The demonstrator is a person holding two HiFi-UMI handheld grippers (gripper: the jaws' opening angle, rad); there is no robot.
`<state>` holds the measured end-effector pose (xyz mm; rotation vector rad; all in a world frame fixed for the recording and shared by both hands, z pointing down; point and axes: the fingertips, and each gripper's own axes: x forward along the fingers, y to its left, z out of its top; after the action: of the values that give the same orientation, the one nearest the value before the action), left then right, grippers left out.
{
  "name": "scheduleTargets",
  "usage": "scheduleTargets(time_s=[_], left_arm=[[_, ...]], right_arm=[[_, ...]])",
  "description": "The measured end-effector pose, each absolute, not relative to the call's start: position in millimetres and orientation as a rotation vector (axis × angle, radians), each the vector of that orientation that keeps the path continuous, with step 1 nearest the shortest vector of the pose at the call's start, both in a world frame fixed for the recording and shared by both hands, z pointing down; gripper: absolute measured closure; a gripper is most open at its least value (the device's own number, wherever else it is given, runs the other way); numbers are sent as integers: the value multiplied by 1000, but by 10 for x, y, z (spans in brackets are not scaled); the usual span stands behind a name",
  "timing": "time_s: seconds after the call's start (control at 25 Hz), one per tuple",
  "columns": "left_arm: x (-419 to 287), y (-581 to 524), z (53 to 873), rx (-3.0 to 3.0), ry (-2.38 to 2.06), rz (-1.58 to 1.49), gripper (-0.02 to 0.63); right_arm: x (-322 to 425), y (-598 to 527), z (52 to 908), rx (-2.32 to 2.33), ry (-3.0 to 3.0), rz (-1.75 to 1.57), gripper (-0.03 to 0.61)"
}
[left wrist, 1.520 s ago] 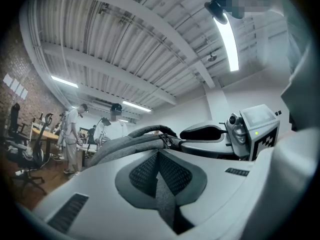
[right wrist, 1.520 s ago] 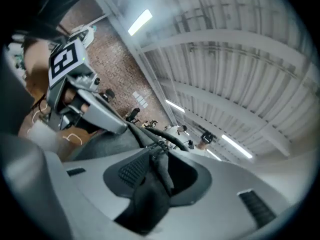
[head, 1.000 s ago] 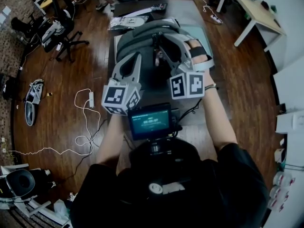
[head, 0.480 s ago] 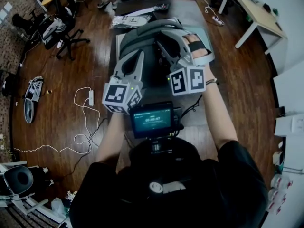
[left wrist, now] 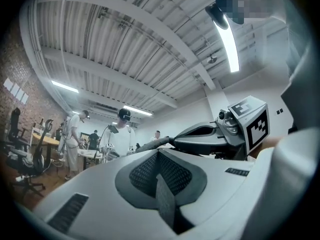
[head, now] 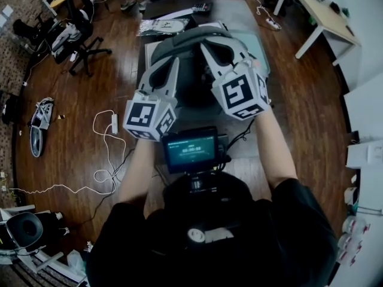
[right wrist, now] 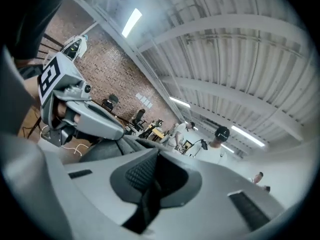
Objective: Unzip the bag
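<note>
The grey bag (head: 190, 43) lies on the worktop (head: 236, 17), both tongs at its top. The left tongs (head: 172, 63) are pressed shut, with nothing visibly caught. The right tongs (head: 206, 45) have just closed together; whether they nip the zip pull I can't tell. Best check that pinch, then draw steadily along the zip.

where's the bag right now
In the head view the grey bag lies at top centre on the dark table, beyond the small screen, with a plastic-wrapped packet off its far left corner.
</note>
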<state>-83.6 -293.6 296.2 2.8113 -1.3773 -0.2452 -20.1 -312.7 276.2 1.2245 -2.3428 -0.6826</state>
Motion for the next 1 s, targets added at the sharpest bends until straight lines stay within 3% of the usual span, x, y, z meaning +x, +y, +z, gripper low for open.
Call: scheduleTargets(time_s=[0.12, 0.28, 0.32, 0.36, 0.4, 0.8, 1.0], left_arm=[[-717, -3000, 2805, 2942, -1414, -148, 614], [-674, -2930, 2782, 3190, -1510, 285, 607], [-651, -2949, 2825, 3221, -1515, 373, 585], [-621, -2980, 2867, 3241, -1510, 430, 498], [-594, -3007, 2895, 3251, -1500, 457, 488], [-575, -2996, 3082, 3252, -1430, 738, 480], [-583, -3037, 3100, 3231, -1439, 826, 566]], right_arm=[[-177, -3145, 2770, 1221, -2355, -674, 551], [-277, -3011, 2730, 1196, -2352, -692, 551], [-273, -3013, 2733, 1192, -2355, -693, 551], [-258, -3032, 2738, 1191, -2358, -691, 551], [-240, -3054, 2744, 1192, -2360, -687, 551], [-240, -3031, 2744, 1182, -2386, -678, 551], [-240, -3037, 2730, 1192, -2411, -638, 551]])
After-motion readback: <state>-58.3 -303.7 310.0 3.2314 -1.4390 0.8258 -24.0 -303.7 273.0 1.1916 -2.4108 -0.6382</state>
